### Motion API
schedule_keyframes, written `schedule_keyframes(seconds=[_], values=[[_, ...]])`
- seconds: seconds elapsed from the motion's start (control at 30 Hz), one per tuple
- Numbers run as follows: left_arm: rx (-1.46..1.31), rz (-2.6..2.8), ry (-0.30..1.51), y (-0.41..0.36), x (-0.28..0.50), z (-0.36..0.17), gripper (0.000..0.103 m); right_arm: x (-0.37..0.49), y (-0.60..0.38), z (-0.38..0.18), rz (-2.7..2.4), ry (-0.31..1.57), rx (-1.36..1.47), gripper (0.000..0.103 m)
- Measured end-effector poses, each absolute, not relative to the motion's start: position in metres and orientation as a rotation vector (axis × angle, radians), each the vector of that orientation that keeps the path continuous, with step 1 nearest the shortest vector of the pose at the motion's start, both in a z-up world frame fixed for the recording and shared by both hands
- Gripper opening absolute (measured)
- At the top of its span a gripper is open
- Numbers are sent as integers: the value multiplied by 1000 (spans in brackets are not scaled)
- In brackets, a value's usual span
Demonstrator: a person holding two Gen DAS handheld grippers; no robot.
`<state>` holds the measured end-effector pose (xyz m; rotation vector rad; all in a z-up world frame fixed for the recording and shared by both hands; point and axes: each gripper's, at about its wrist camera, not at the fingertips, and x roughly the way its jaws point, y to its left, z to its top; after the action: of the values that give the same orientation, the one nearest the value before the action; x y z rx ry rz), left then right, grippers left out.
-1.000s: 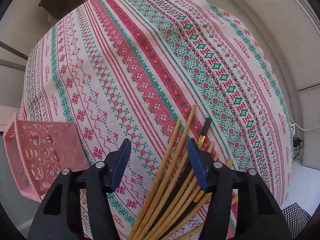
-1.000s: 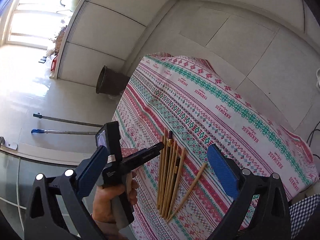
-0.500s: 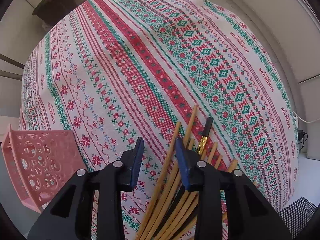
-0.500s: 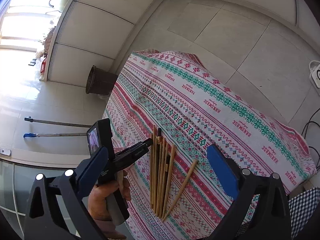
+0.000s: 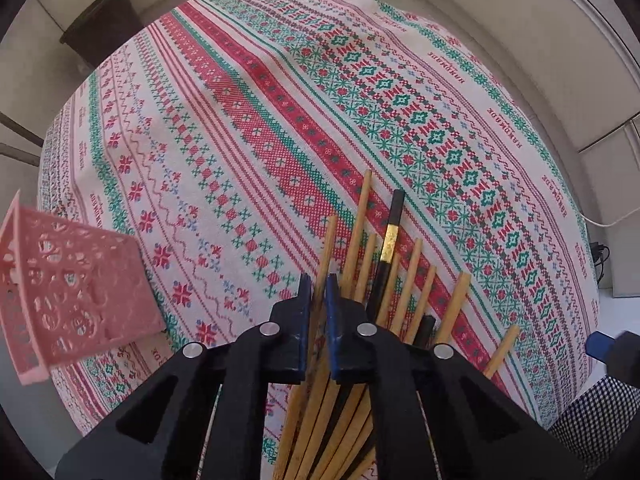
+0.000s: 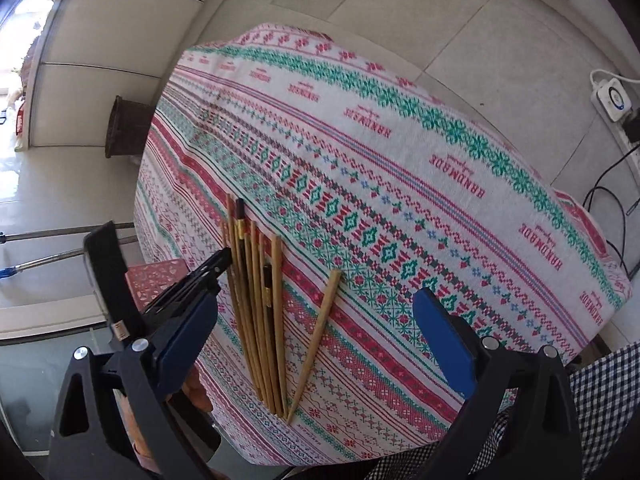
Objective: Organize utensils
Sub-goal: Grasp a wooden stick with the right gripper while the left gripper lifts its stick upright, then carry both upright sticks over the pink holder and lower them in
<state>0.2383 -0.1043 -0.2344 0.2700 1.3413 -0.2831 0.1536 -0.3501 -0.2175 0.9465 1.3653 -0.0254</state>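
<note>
Wooden chopsticks (image 5: 362,220) | lower ends hidden behind left gripper (image 5: 316,292) | grip unclear

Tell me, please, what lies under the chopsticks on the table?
Under the chopsticks only the patterned tablecloth shows. The table itself is covered by this cloth. The left gripper hides the cloth below it.

Both grippers, the left gripper (image 5: 316,292) and right gripper (image 6: 316,332), have black triangular frames, silver screws and blue pads; checked fabric shows below the right one.
</note>
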Motion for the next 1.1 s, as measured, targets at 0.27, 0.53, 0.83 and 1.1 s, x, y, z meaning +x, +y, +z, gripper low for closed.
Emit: schedule_keyframes(seconds=[0.27,0.53,0.83,1.1], values=[[223,-335,1133,-66,156,-153,5,159,-319,-251,-73,1448,869,63],[159,-314,944,-28,86,-88,5,166,-275,-245,-216,1390,582,45],[29,-346,795,0,58,-42,5,154,-262,-242,-228,1213,438,12],[-82,-315,752,26,58,-33,5,138,-283,-190,-77,1049,579,7]])
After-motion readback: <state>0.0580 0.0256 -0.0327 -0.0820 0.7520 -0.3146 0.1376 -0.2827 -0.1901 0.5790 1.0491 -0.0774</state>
